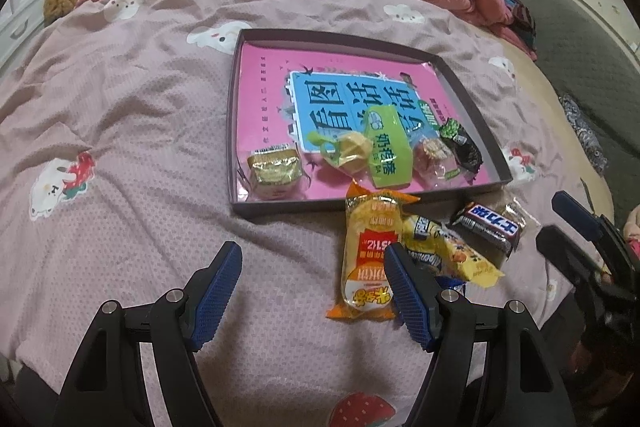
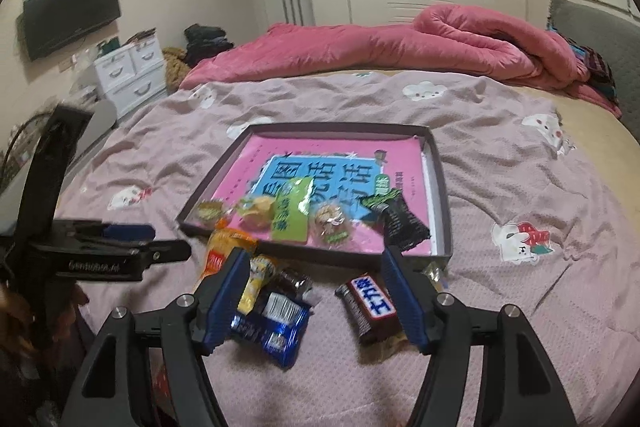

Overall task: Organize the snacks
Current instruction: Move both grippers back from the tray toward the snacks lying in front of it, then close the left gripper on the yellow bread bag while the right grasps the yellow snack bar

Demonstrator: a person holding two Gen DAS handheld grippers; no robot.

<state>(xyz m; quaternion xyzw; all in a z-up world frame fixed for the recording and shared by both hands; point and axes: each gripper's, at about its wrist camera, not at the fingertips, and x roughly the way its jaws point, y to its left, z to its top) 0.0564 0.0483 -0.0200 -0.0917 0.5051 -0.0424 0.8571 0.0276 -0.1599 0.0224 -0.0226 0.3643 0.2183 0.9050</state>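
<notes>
Chocolate bar lies, seemingly untouched, between right hand-held gripper fingers.

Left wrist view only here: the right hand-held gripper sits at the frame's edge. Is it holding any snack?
Observer: No. The right hand-held gripper is open. The chocolate bar lies on the bedspread between its fingers, ungripped.
Operator: Is anything hidden behind the left hand-held gripper?
Observer: Yes, a blue packet lies beside the yellow candy packet.
Operator: Is anything else still outside the tray?
Observer: A small dark wrapped piece lies just beyond the blue packet, short of the tray.
</notes>
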